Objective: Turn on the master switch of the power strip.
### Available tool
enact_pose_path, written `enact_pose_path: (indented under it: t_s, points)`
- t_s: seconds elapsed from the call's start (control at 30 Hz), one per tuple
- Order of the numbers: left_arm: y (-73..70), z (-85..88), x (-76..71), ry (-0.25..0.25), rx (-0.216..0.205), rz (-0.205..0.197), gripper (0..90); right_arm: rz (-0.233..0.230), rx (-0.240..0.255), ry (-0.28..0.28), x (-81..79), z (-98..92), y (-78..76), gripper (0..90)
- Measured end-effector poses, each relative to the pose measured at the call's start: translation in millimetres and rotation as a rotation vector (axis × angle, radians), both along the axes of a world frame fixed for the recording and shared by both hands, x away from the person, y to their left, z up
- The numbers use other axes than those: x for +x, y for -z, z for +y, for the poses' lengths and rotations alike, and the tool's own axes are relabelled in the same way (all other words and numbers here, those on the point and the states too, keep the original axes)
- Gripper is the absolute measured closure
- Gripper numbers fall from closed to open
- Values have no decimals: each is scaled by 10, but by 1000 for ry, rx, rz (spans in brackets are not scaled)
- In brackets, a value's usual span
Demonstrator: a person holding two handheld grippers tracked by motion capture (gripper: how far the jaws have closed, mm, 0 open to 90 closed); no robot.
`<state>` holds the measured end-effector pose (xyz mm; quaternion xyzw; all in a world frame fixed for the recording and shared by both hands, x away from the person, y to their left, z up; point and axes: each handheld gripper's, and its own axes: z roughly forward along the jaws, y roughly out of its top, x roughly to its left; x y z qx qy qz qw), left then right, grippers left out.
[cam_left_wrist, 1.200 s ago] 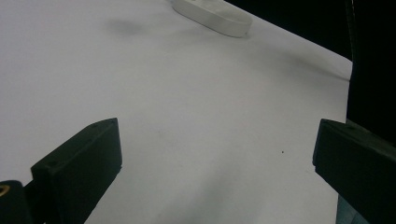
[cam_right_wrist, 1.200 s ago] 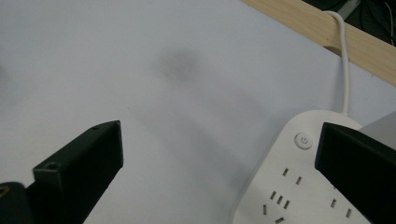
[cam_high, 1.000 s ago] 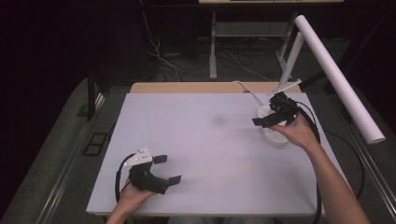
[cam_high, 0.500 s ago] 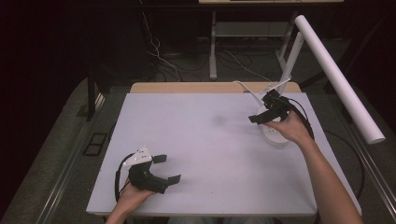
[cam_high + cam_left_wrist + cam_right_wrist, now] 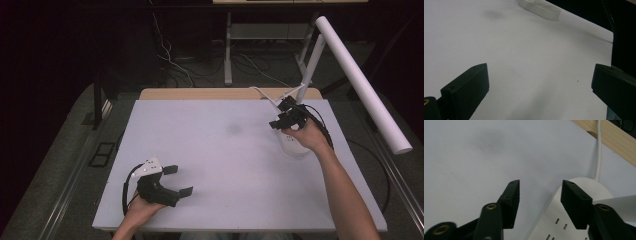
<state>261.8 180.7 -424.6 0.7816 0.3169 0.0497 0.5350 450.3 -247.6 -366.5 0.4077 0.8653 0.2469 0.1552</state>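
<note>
Right gripper [image 5: 281,118] at the far right of the table [image 5: 220,150], above the far end of a white power strip [image 5: 292,146]. Jaws partly apart after closing in just now, nothing between them. In the right gripper view, gripper [image 5: 540,195] over the strip's [image 5: 564,220] rounded end: one jaw above the bare table [image 5: 474,157], the other above the strip, pads clear of it as far as can be told. Rows of socket slots visible on the strip's top. White cord [image 5: 598,150] running from the strip's end toward the wooden edge [image 5: 614,140] at the far side. Right hand [image 5: 307,134] covering part of the strip in the high view.

Left gripper [image 5: 181,179] near the near left corner, jaws wide apart, empty, resting low over the table. In the left gripper view, gripper [image 5: 539,85] with bare table [image 5: 524,62] between the jaws and the strip [image 5: 541,10] far off at the top.

White lamp [image 5: 360,80] slanting above the table's far right corner. Faint dark smudge [image 5: 234,129] on the table, left of the right gripper.
</note>
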Motion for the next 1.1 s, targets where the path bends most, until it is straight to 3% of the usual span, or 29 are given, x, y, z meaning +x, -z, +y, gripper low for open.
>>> enact_pose_path:
  t_s: [0.2,0.4,0.73,1.1]
  points:
    - [1,19,8,-6,-1,0,2,-2,-32,23,64,9,80,648]
    - [5,9,6,2,9,-1,2,-19,-125,71,117,44,166,886]
    - [6,5,6,4,11,-3,2,-23,-179,102,191,59,273,895]
    - [8,8,9,6,13,-2,2,-44,-206,139,266,33,332,895]
